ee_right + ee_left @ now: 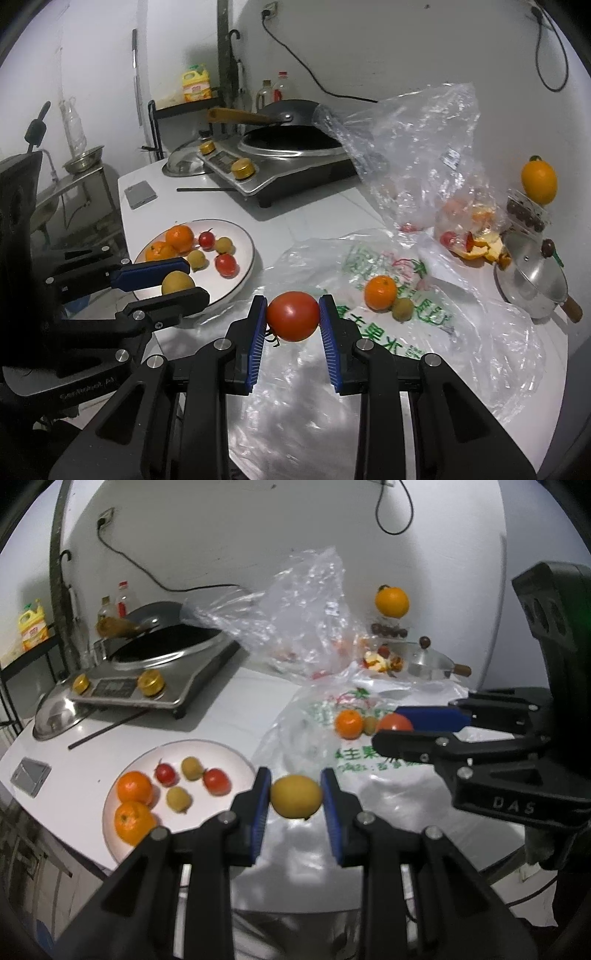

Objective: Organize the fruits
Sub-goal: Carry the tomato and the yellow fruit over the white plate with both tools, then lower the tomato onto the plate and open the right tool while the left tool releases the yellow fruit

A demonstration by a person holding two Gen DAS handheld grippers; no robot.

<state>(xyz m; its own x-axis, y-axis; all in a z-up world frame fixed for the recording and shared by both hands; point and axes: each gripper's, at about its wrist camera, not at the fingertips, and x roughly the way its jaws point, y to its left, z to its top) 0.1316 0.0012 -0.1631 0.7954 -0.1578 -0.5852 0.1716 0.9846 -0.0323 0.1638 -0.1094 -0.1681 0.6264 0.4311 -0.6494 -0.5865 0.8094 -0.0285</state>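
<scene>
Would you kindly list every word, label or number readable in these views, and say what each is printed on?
"DAS": on the right claw's black body, left wrist view.
"果水": green print on the white plastic bag, seen inverted; the rest is too creased to read.
Left claw's body lettering: too blurred.
Yellow bottle label: too small.
Cooker panel: unreadable.

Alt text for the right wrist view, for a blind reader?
The right gripper clamps a red tomato above a plastic bag. To its left, the left gripper holds a yellow fruit beside a plate of fruit.
</scene>
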